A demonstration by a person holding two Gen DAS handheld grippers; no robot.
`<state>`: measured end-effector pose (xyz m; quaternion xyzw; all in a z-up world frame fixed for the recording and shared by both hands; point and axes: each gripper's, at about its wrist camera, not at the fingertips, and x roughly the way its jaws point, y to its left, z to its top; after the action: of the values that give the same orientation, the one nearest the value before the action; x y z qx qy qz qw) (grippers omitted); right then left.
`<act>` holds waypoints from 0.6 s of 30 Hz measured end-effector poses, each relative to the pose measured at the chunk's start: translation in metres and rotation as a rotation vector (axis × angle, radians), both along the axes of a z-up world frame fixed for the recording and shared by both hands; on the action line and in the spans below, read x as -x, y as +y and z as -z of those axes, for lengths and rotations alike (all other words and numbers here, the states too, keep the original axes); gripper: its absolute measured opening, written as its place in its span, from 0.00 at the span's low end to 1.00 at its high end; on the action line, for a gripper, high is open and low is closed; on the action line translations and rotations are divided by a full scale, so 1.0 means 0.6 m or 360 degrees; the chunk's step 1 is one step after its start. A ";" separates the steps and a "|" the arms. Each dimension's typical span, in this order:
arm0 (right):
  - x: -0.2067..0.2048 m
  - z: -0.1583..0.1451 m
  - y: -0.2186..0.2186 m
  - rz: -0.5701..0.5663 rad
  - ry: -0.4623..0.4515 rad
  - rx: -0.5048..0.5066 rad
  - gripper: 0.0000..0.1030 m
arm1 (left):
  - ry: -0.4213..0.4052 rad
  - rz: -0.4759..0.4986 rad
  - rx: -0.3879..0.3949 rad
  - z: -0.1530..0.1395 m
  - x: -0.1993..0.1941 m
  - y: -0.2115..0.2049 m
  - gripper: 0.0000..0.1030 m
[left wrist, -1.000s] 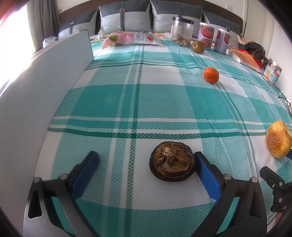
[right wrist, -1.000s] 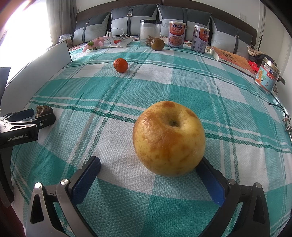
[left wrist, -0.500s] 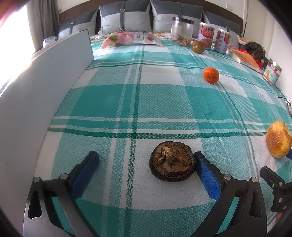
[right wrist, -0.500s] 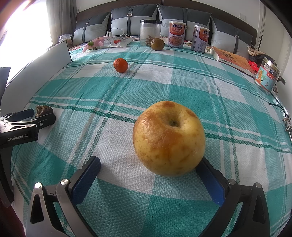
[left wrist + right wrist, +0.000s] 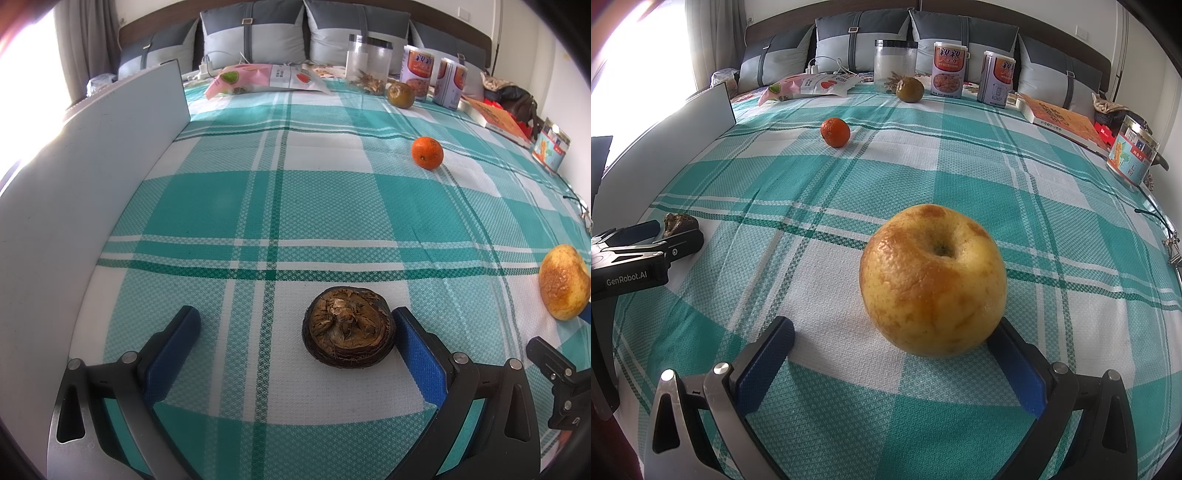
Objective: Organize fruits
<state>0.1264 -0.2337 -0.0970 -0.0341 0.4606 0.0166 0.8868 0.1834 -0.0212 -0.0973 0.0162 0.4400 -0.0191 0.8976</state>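
Note:
A dark brown shrivelled fruit (image 5: 347,326) lies on the green plaid cloth between the open fingers of my left gripper (image 5: 295,332), close to the right finger. A large yellow-orange apple-like fruit (image 5: 932,278) sits between the open fingers of my right gripper (image 5: 892,343), against the right finger; it also shows in the left wrist view (image 5: 563,286). A small orange (image 5: 427,153) lies further back, also seen in the right wrist view (image 5: 835,132). A green-brown round fruit (image 5: 909,89) sits near the far jars. My left gripper (image 5: 670,236) shows in the right wrist view with the brown fruit (image 5: 679,223).
A white board (image 5: 92,177) stands along the left edge. At the back are a clear jar (image 5: 895,64), two cans (image 5: 947,70), snack bags (image 5: 258,77), a book (image 5: 1063,118), a tin (image 5: 1132,153) and pillows.

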 end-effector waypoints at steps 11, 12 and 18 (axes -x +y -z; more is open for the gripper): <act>0.000 0.000 0.000 -0.0001 0.0000 -0.0004 1.00 | 0.0000 0.0000 0.0000 0.000 0.001 -0.002 1.00; 0.000 0.000 0.000 -0.0001 0.0000 -0.0003 1.00 | 0.0000 0.0000 0.0000 0.000 0.001 -0.003 1.00; 0.000 0.000 0.000 -0.0001 0.0000 -0.0004 1.00 | 0.0000 0.0000 0.0000 0.000 0.001 -0.003 1.00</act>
<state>0.1265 -0.2339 -0.0970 -0.0330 0.4607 0.0175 0.8868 0.1828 -0.0229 -0.0973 0.0162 0.4400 -0.0190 0.8977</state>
